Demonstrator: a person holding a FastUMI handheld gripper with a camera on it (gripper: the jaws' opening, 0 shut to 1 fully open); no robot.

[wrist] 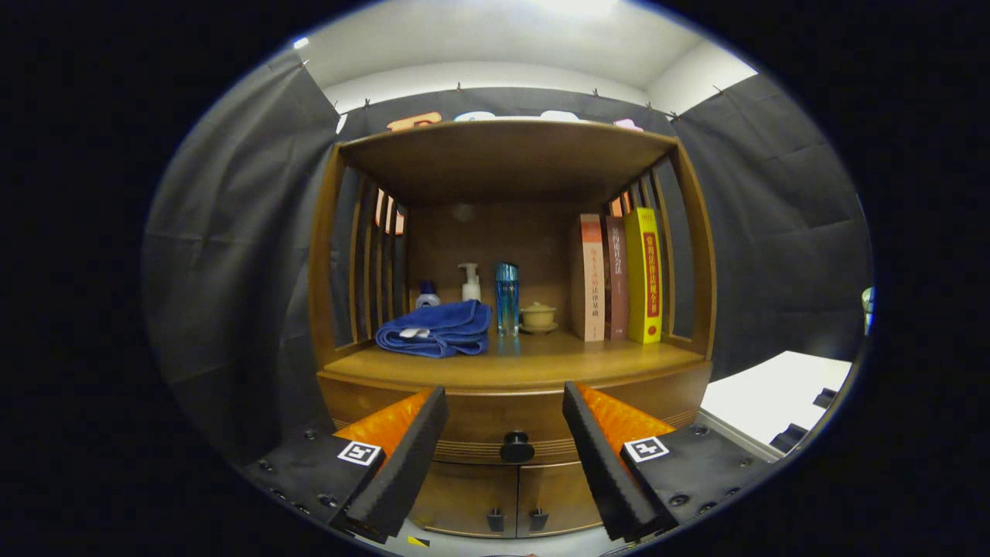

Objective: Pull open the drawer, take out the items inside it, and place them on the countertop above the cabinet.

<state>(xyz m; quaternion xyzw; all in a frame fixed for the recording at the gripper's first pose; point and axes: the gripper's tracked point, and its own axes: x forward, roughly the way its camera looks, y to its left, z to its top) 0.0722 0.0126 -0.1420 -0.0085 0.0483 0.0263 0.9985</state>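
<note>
Tongs (506, 418) of mine stand wide open with nothing held, their two fingers (402, 456) spread to either side of the round black drawer knob (517, 447), which sits ahead of them and untouched. That knob belongs to the shut wooden drawer (495, 422) across the front of the brown wooden cabinet (321, 255); what lies inside it I cannot tell. Below the drawer I see two small cabinet doors (495, 495) with dark handles, side by side. Above the drawer is the wooden tabletop (557, 360), and on it, toward its left, lies a folded blue towel (437, 329). Behind the towel stand a small blue-capped bottle (427, 295) and a white pump bottle (470, 282); just beside the towel's right edge is a tall blue glass bottle (507, 298), then a small lidded beige cup on a saucer (537, 316). To the right stand three upright books (615, 278), the outermost yellow. Off to the cabinet's right is a white surface (766, 394).
</note>
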